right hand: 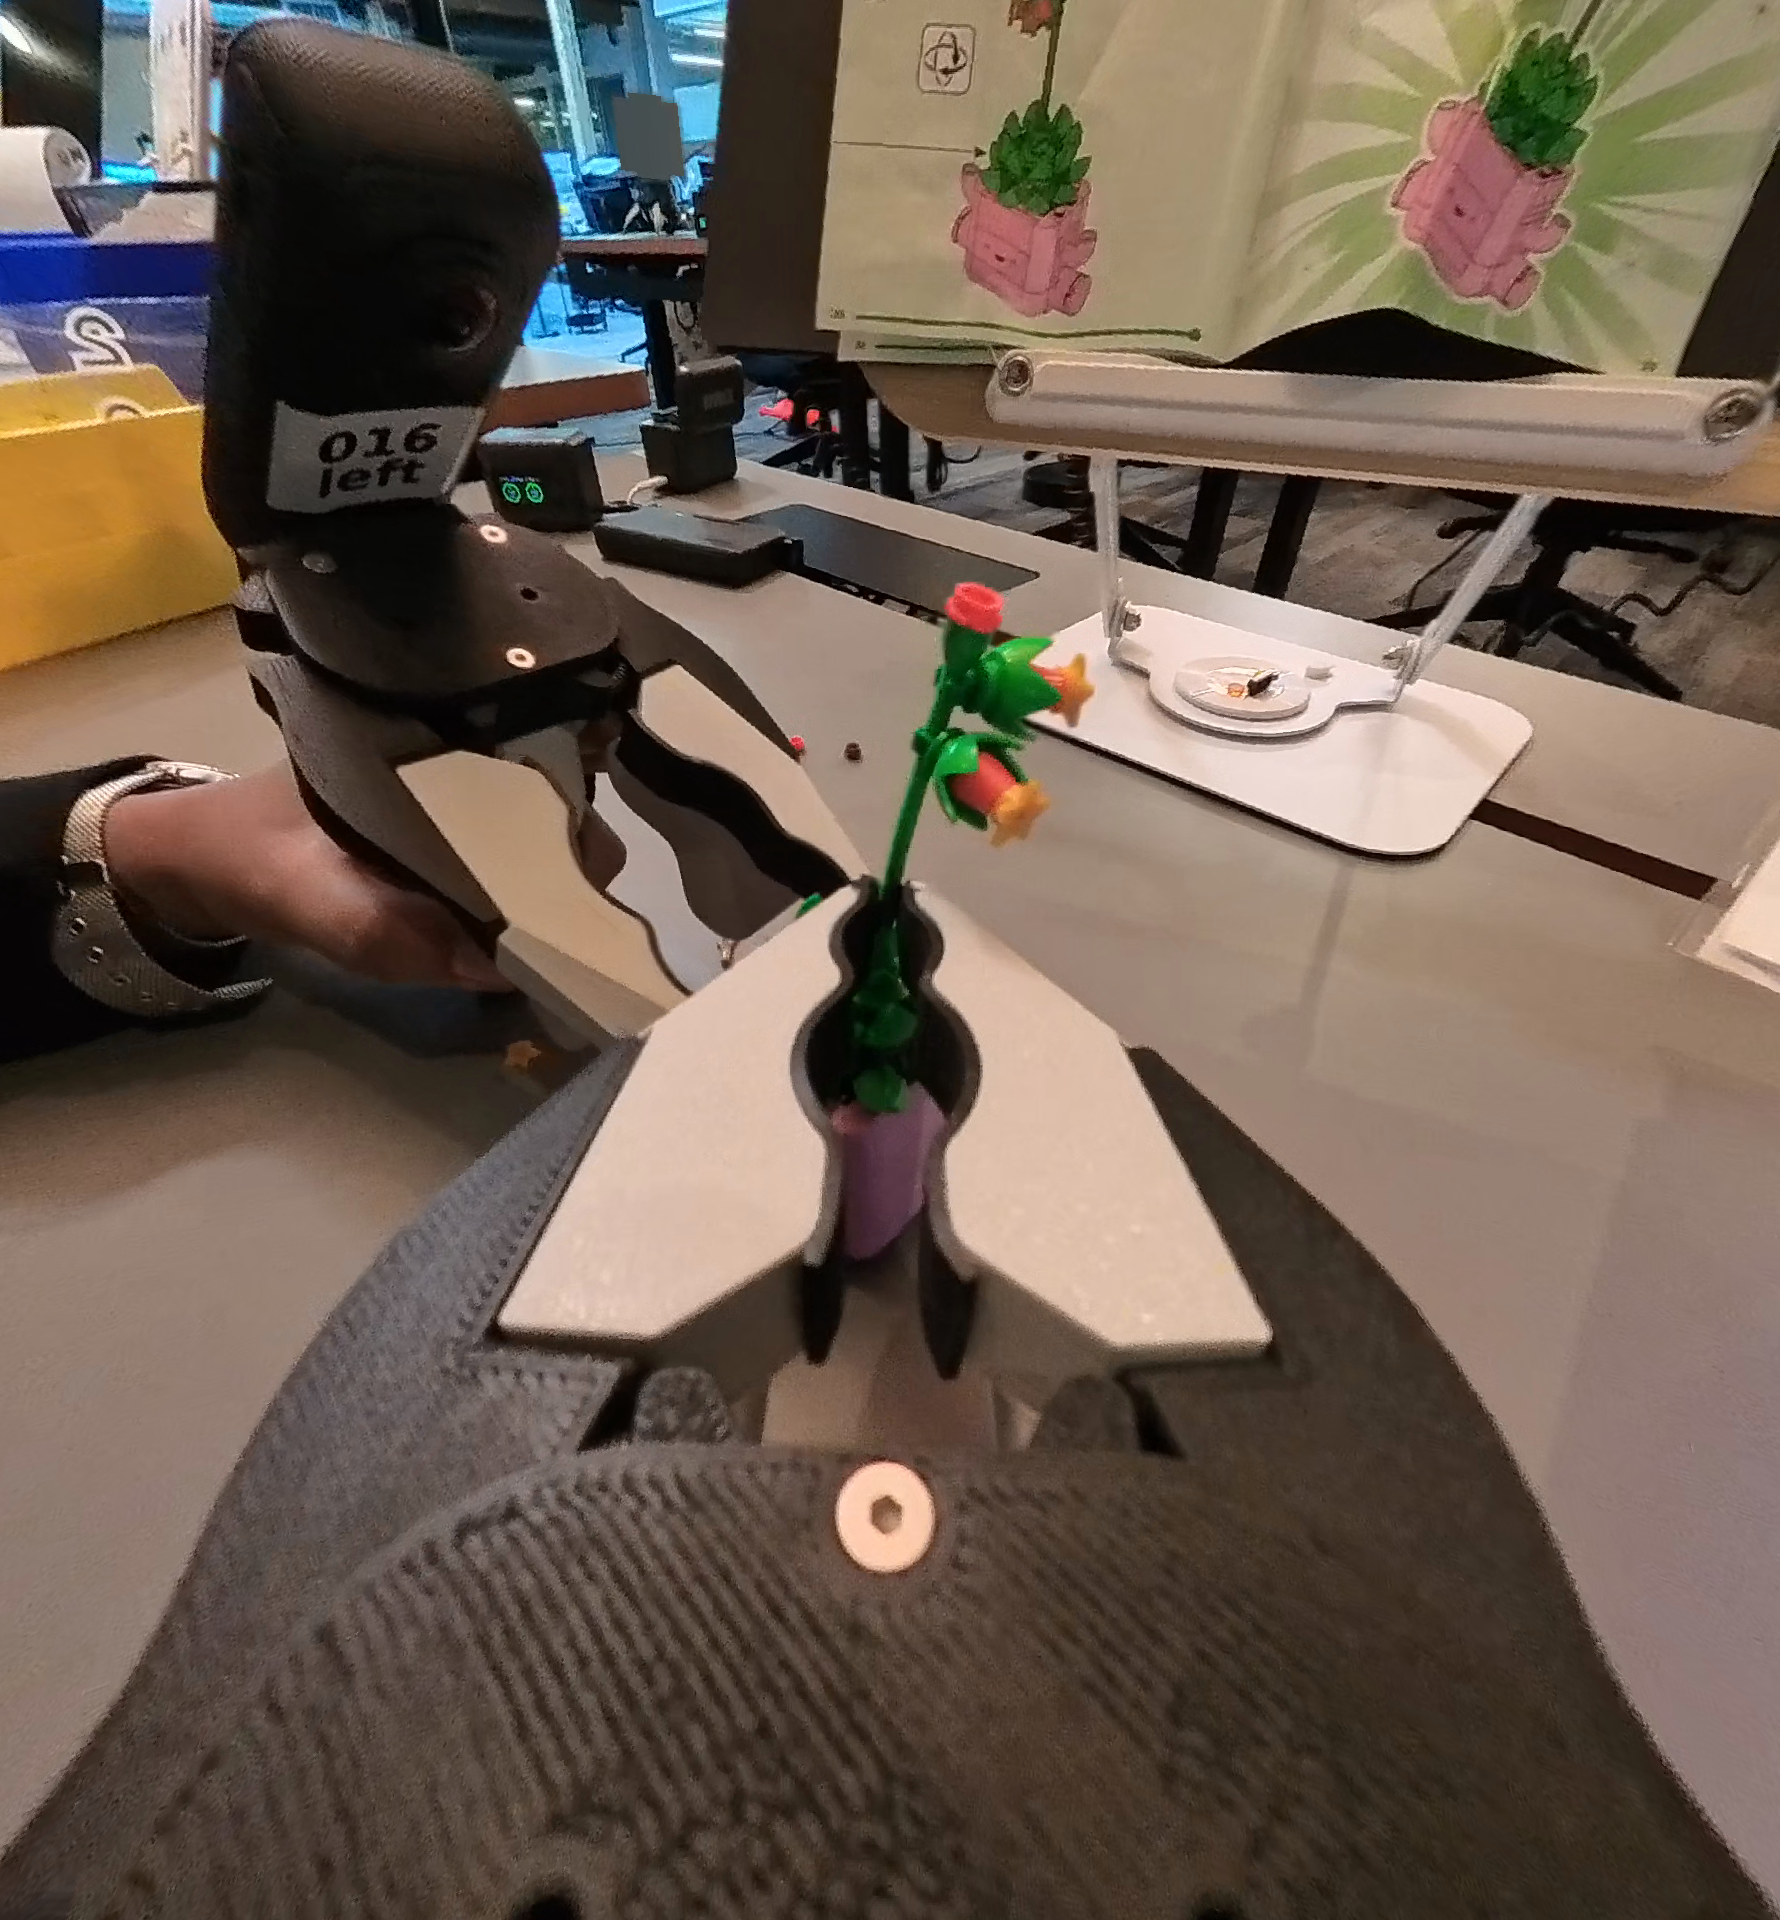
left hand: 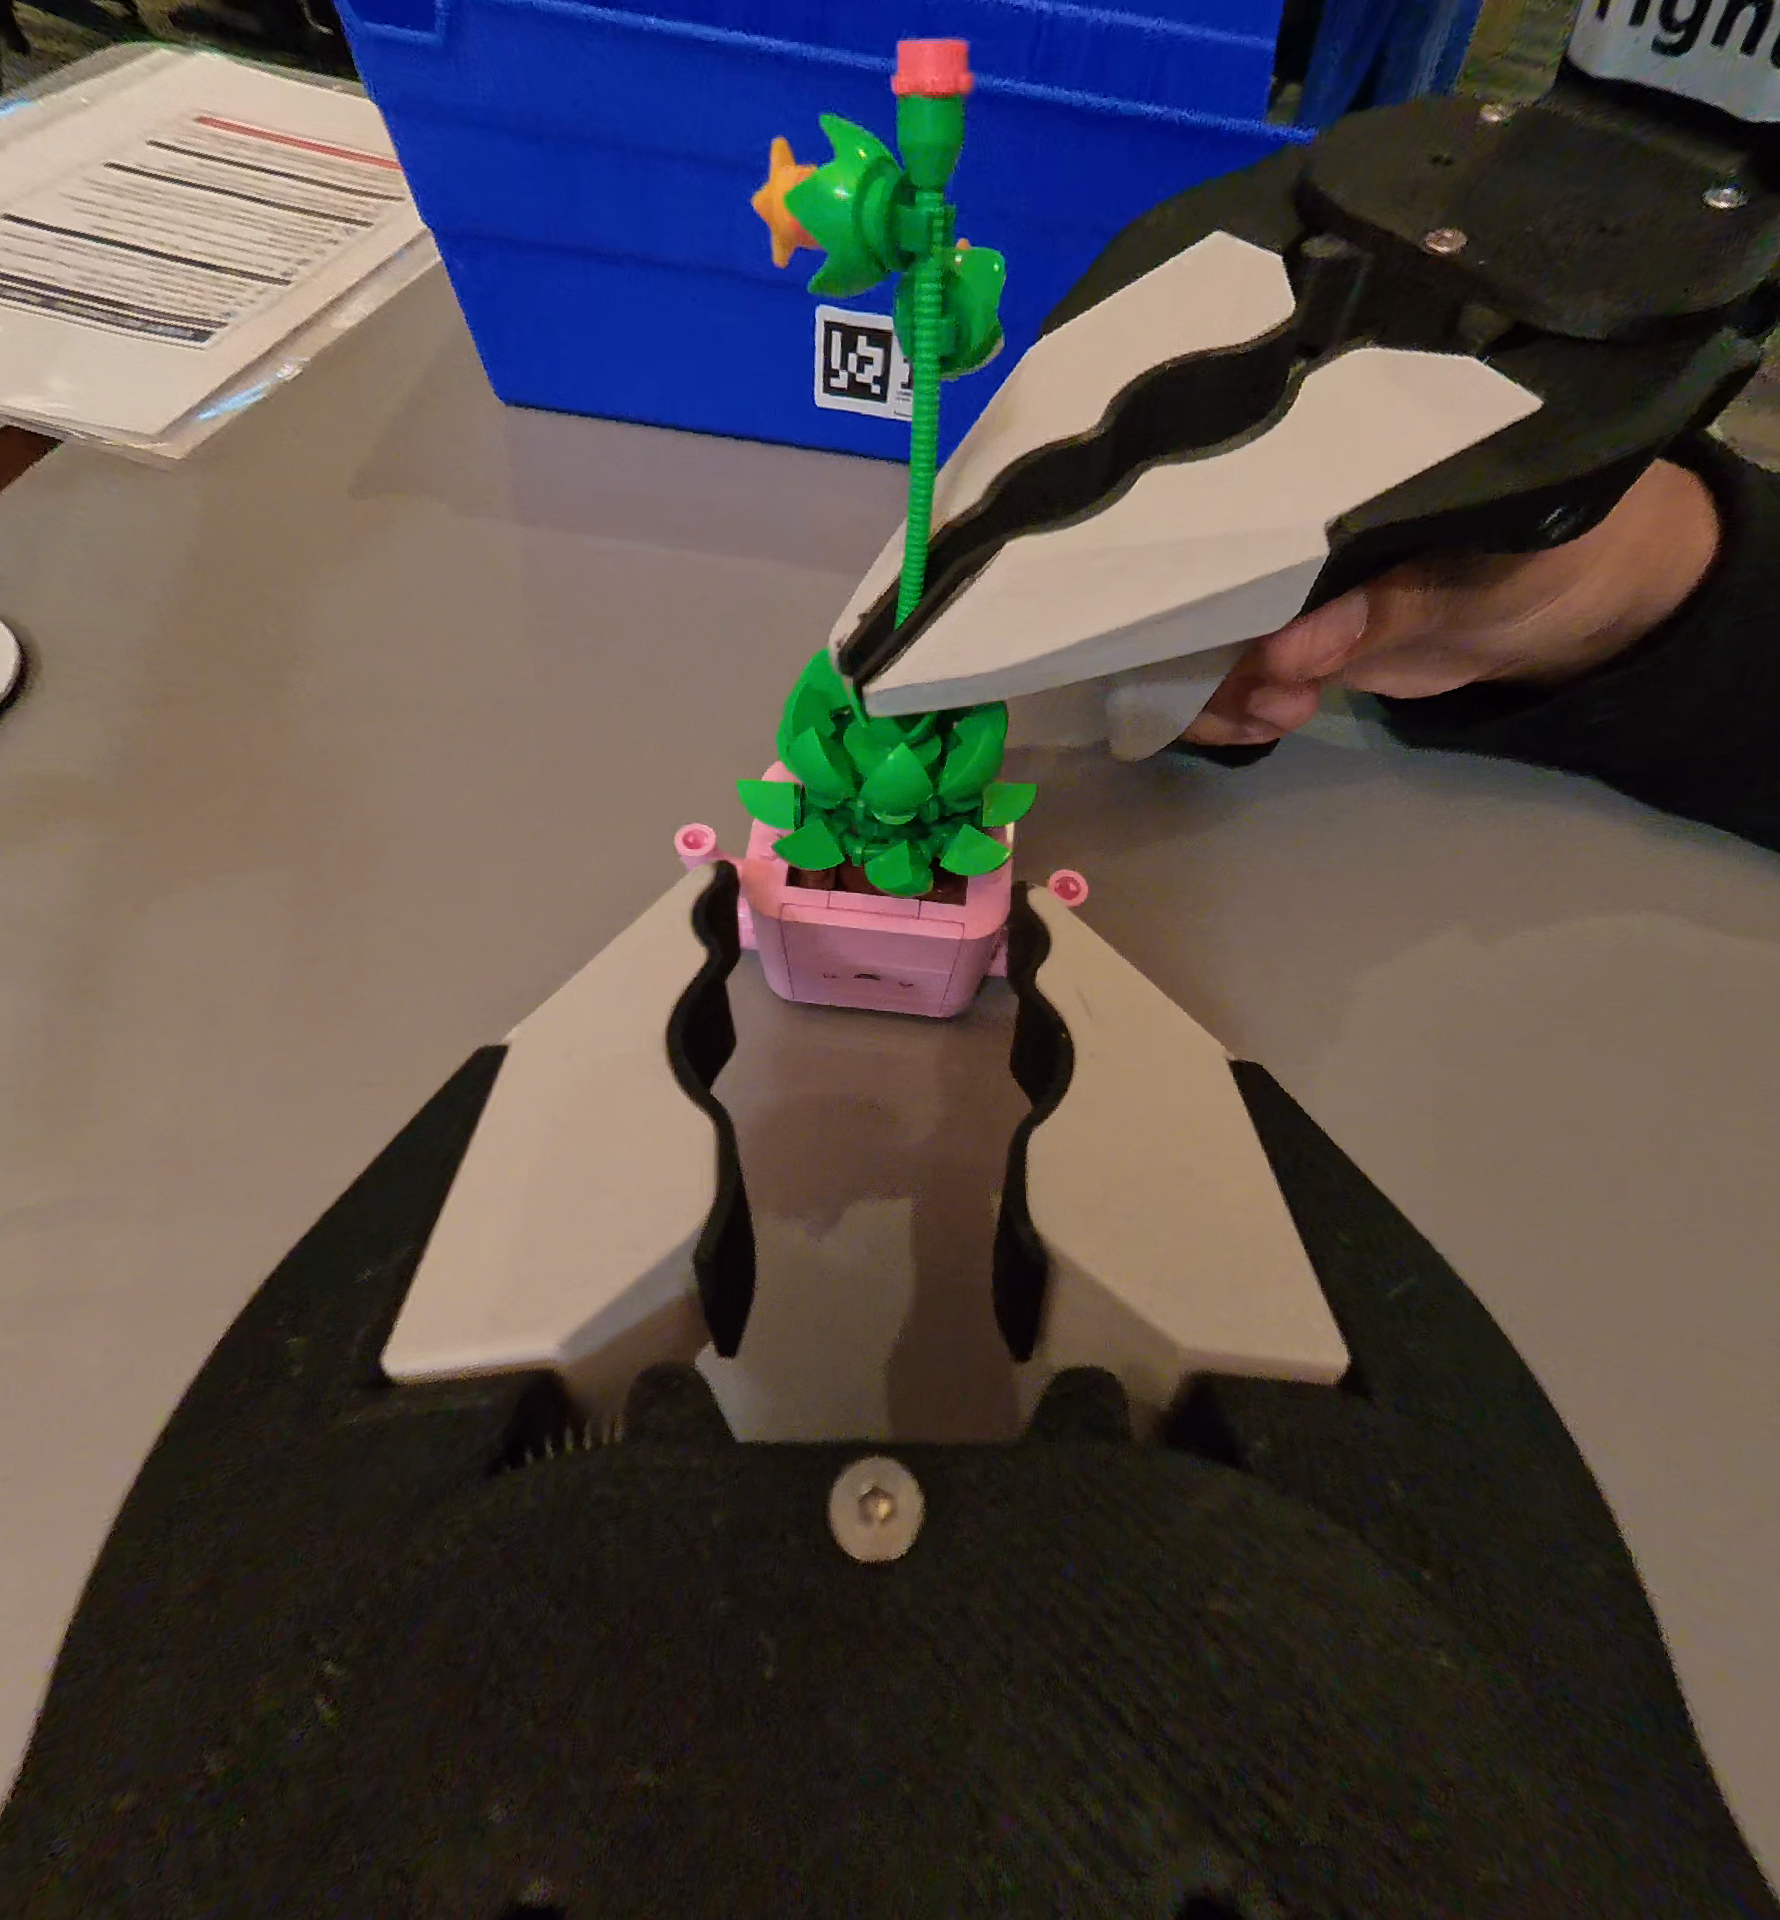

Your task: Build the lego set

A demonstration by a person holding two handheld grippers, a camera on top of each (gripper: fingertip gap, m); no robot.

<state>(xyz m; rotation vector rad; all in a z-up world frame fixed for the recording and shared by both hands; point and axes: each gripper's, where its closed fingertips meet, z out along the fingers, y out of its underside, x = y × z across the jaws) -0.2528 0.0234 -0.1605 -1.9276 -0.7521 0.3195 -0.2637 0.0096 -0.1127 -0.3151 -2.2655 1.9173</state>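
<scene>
A pink lego pot (left hand: 865,951) with a green leaf rosette (left hand: 886,779) stands on the grey table (left hand: 346,831). My left gripper (left hand: 870,899) has its two fingertips against the pot's left and right sides, low on the table. My right gripper (left hand: 870,649) comes in from the upper right and is shut on the lower end of a tall green stem (left hand: 922,416), just above the rosette. The stem carries a red top piece and two red and orange flowers (right hand: 1011,800). In the right wrist view the pot (right hand: 875,1184) shows between my right gripper's (right hand: 881,894) fingers.
A blue bin (left hand: 605,208) stands behind the plant. Papers (left hand: 138,239) lie at the far left. An open instruction booklet (right hand: 1281,156) rests on a metal stand (right hand: 1385,769). A yellow box (right hand: 55,499) and small loose pieces (right hand: 850,748) are on the table. The grippers' ends are close to 5 centimeters from one another.
</scene>
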